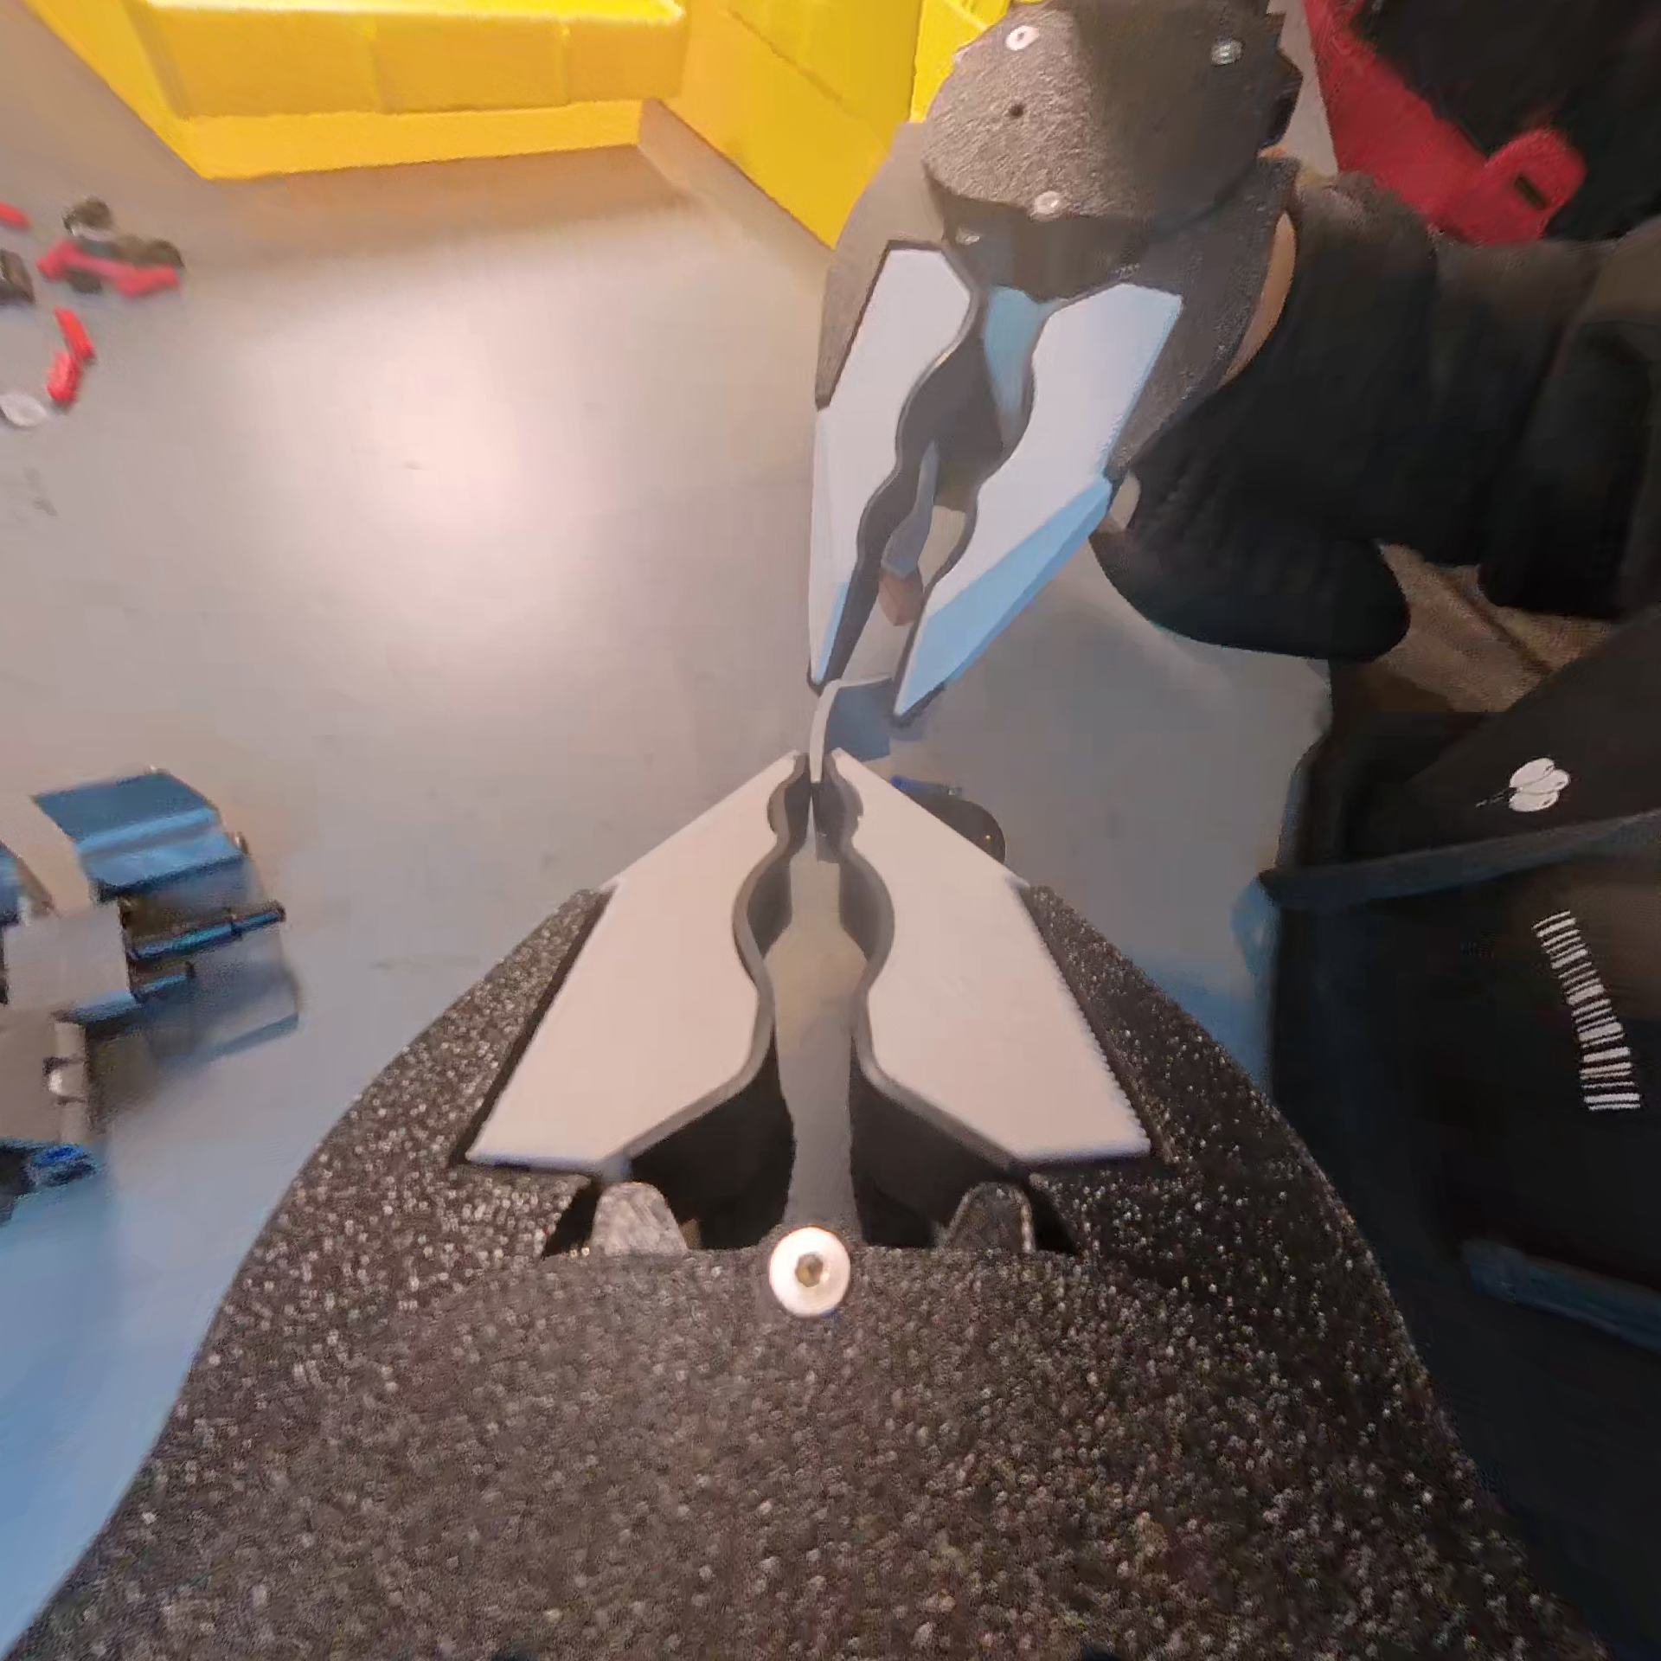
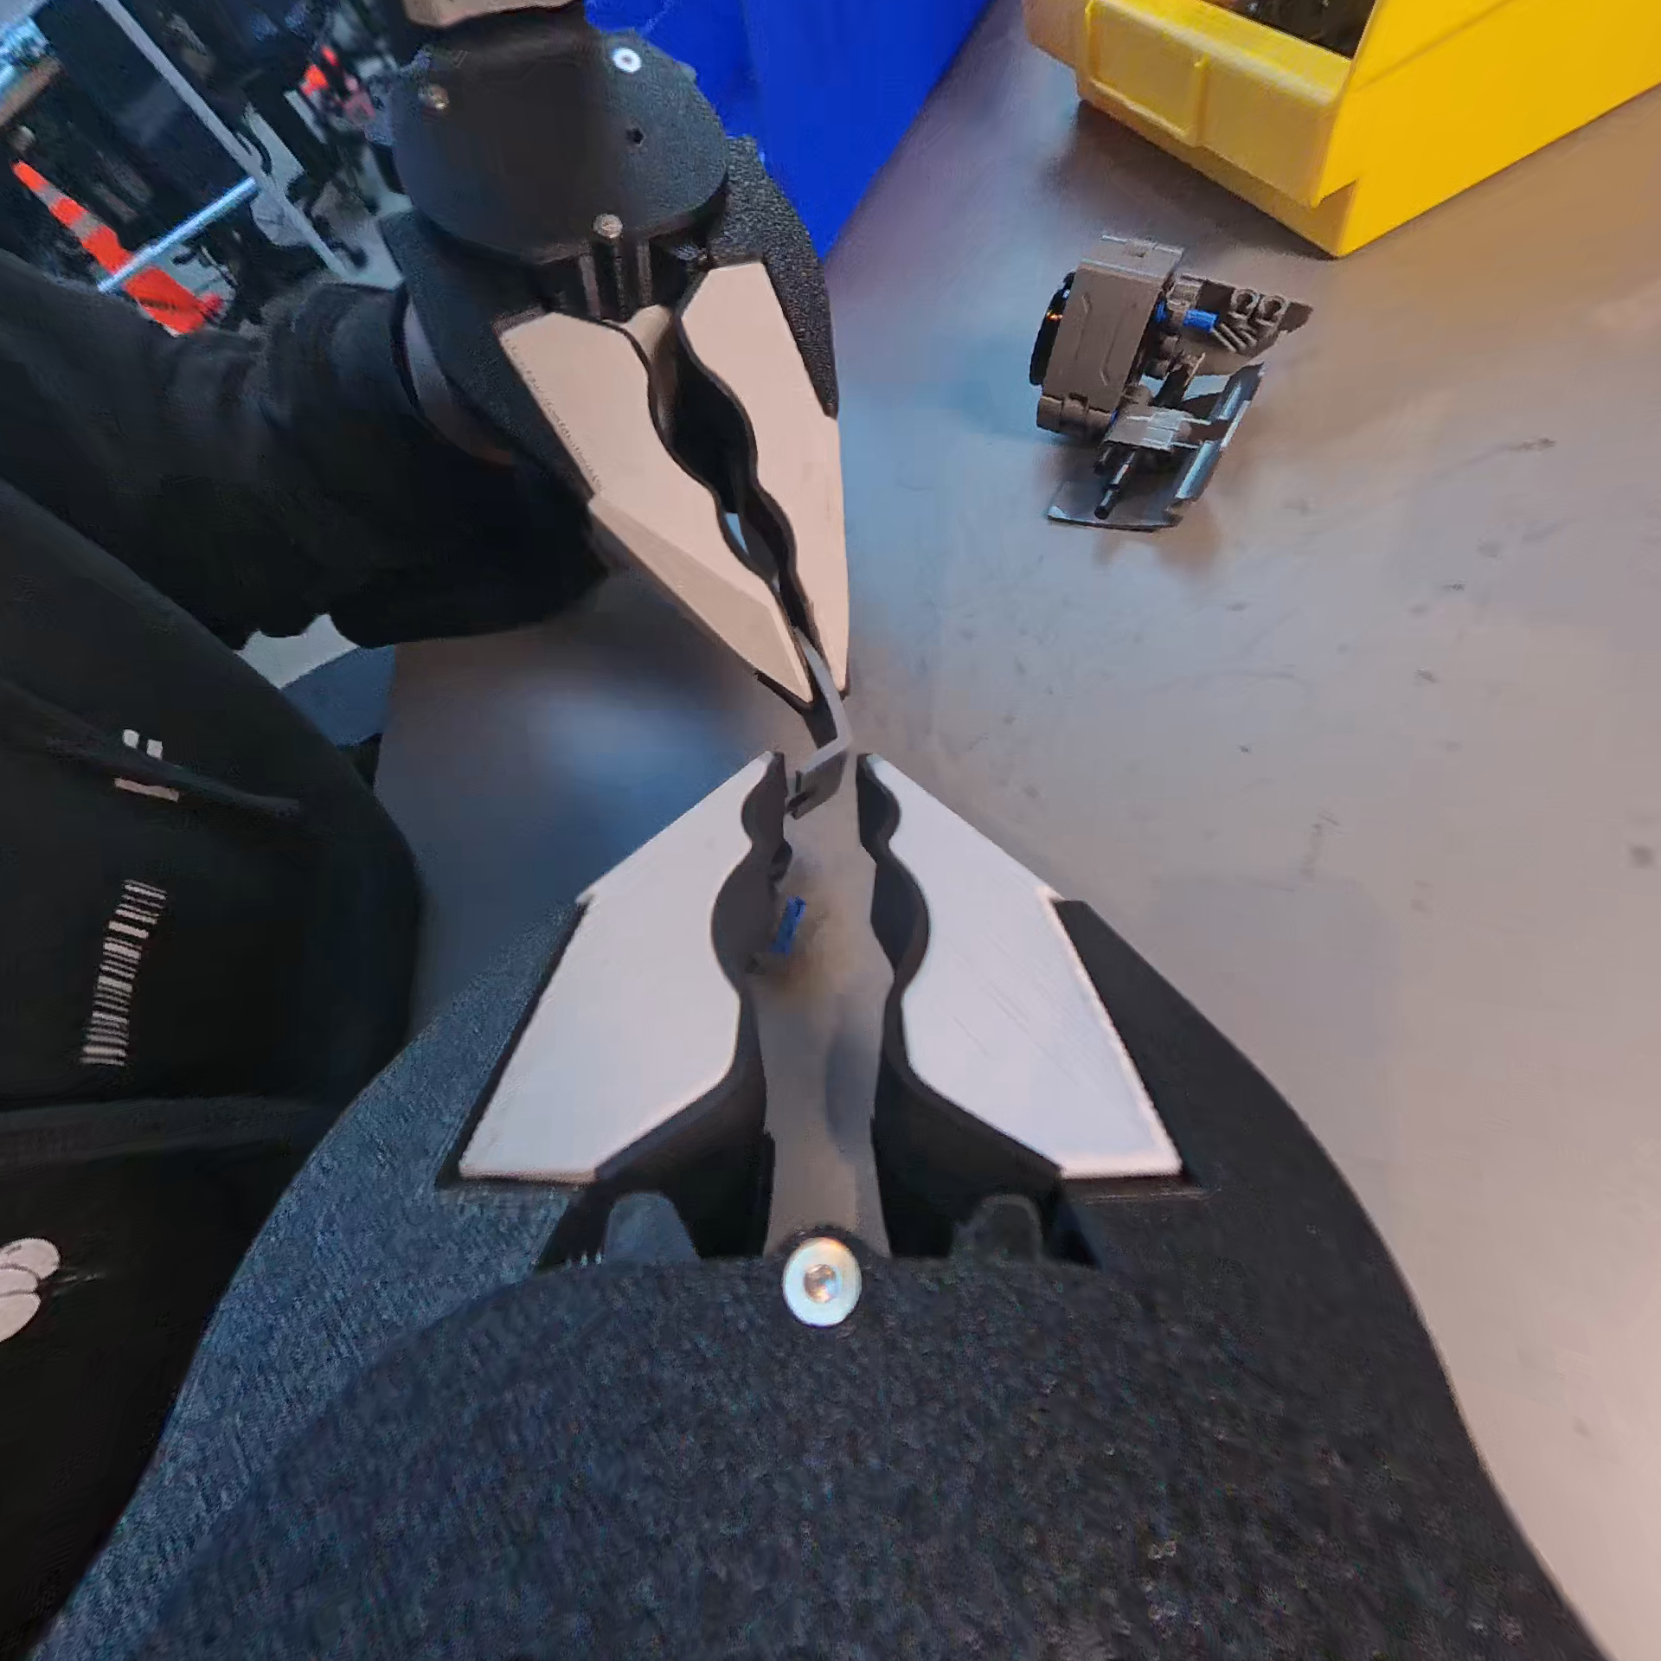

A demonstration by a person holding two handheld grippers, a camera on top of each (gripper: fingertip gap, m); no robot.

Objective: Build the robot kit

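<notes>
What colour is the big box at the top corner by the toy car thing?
The bin is bright yellow, clearest in the right wrist view.

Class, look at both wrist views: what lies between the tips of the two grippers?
A small bent grey piece spans the gap. The left gripper pinches one end; the right gripper stands open around the other. Both views show it.

A workshop or robotics lab is indicated. A grey surface (image 2: 1258,719) is seen, bearing yellow parts bins (image 2: 1330,117), a partly assembled grey brick-built mechanism (image 2: 1159,377) and scattered red and black small parts (image 1: 81,270). Metal racking (image 2: 207,171) is visible behind.
</notes>
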